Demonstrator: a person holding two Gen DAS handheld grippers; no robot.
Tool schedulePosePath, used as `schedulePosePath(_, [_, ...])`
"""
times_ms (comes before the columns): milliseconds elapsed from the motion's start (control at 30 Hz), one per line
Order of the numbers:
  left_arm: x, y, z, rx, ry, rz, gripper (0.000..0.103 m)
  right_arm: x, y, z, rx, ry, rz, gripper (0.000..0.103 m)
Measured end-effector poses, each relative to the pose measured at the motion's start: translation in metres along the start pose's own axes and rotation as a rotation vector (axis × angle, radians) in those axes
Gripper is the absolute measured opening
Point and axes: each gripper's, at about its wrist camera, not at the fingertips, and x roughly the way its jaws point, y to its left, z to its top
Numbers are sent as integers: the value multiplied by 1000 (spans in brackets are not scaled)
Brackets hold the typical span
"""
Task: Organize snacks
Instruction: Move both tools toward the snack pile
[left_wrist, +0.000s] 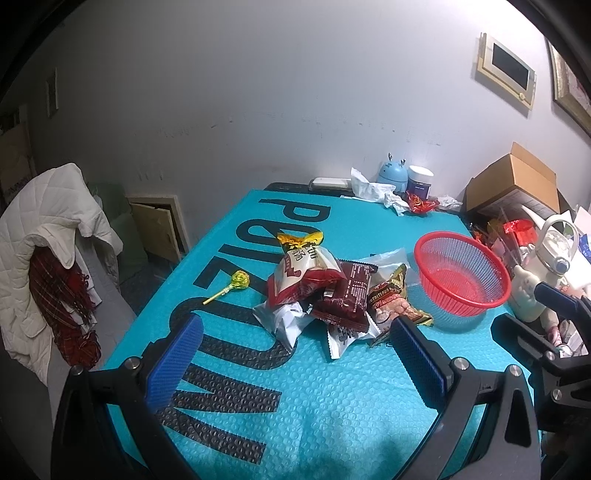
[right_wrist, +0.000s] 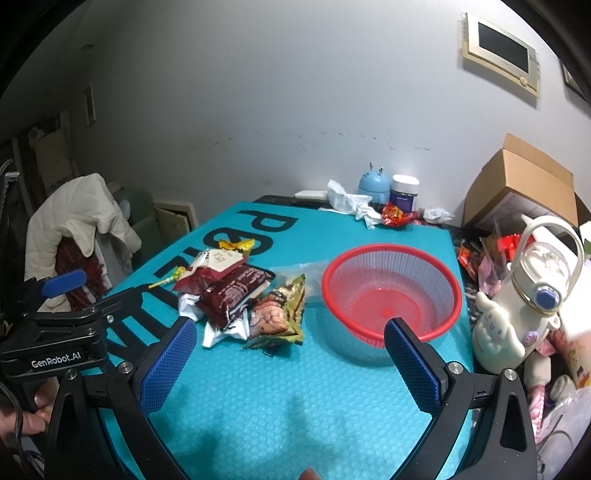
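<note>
A heap of snack packets (left_wrist: 325, 291) (right_wrist: 240, 295) lies mid-table on a teal mat: a red-and-white bag, a dark red packet, a white one and a green-gold nut packet (right_wrist: 280, 314). A yellow lollipop (left_wrist: 236, 282) lies left of the heap. An empty red mesh basket (left_wrist: 461, 277) (right_wrist: 391, 288) stands to the right. My left gripper (left_wrist: 295, 332) is open, just short of the heap, holding nothing. My right gripper (right_wrist: 291, 332) is open too, between the heap and the basket, above the mat. The left gripper's body (right_wrist: 55, 332) shows at the left of the right wrist view.
A white bottle with a handle (right_wrist: 524, 295) and clutter crowd the right edge. A cardboard box (right_wrist: 524, 192), jars (right_wrist: 404, 192), crumpled tissue (right_wrist: 347, 203) and a red wrapper (right_wrist: 395, 216) sit at the back. A chair with a white jacket (left_wrist: 44, 240) stands left.
</note>
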Motion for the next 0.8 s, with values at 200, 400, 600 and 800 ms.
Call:
schedulePosePath(200, [-10,3,-1,-3,-14,0,103,-9,3,-1,0,-13,1,103])
schedulePosePath(400, [-19,7,-7,-12,-19,-19,103,-18,9,-5,0,-18,14,103])
schedulePosePath(600, [-27,7,-13,-8,-21,-33,103,-25,13,-12,5,-17,37,103])
schedulePosePath(800, [-24,9,-22,-5,8,-41,103,-20,16,-24,17,15,75,99])
